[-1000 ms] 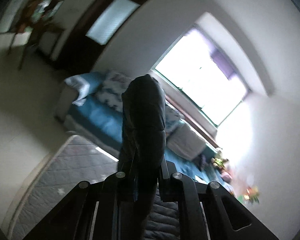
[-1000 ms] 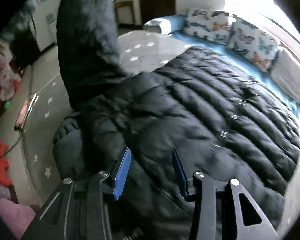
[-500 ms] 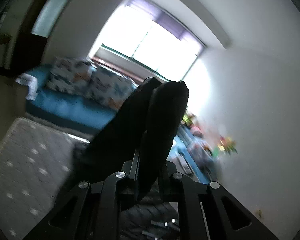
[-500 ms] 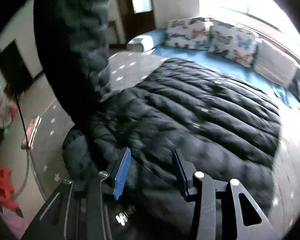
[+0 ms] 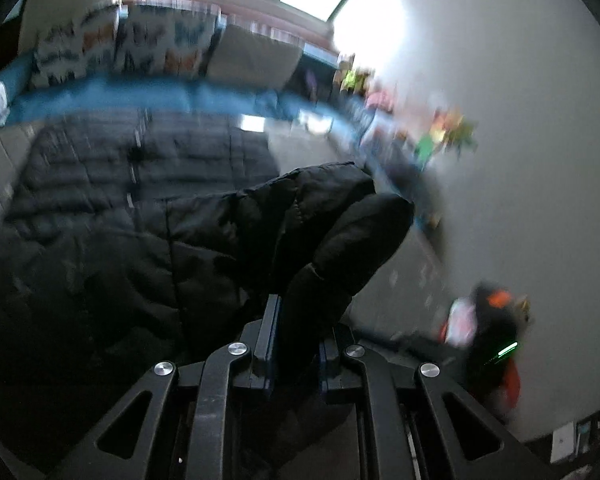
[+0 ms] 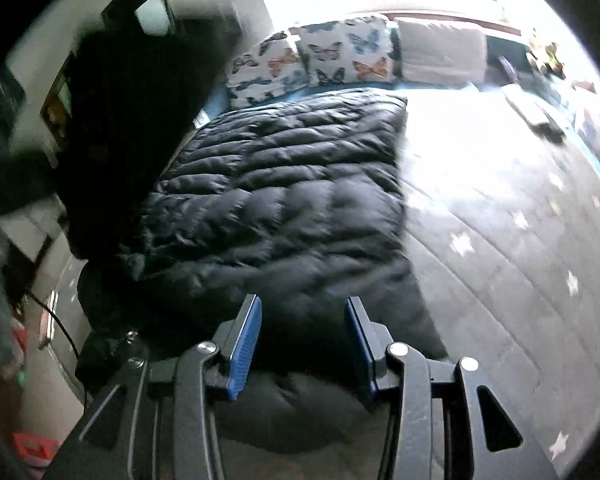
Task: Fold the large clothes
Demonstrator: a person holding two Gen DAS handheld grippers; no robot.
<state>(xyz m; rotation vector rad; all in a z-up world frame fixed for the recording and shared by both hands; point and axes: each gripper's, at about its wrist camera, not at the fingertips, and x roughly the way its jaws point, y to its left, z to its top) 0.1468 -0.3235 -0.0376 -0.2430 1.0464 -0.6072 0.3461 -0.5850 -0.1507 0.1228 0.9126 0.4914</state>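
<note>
The one black puffer jacket (image 6: 284, 184) lies spread across the grey star-patterned mat (image 6: 520, 240), its far hem toward 12 o'clock near the blue sofa (image 5: 112, 92), its near end bunched at 6 o'clock under the right gripper. One sleeve (image 5: 340, 220) is raised off the body of the jacket, clamped in the left gripper (image 5: 294, 340), whose fingers (image 5: 269, 332) are clenched on the padded fabric.

The biggest risk, as I judge it, is the bulk itself: slippery quilted fill tends to spring back, so a sleeve laid across the body may slide off or puff the fold open once let go. The left view is smeared with motion, which suggests a fast swing; a quick carry could drag the whole jacket askew on the mat, or tug the cuff out of the pinch, since only a short length sits between the fingers.

The right gripper (image 6: 302, 340) hangs released, fingers (image 6: 244, 336) spread wide, just above the bunched collar end at 6 o'clock. It pins nothing, so the body is free to shift.

Counted: one jacket, one mat, one sofa, two butterfly cushions (image 6: 332, 60) and one plain cushion (image 6: 440, 56) at 12 o'clock, two grippers, one lifted sleeve; the second sleeve I cannot make out
</note>
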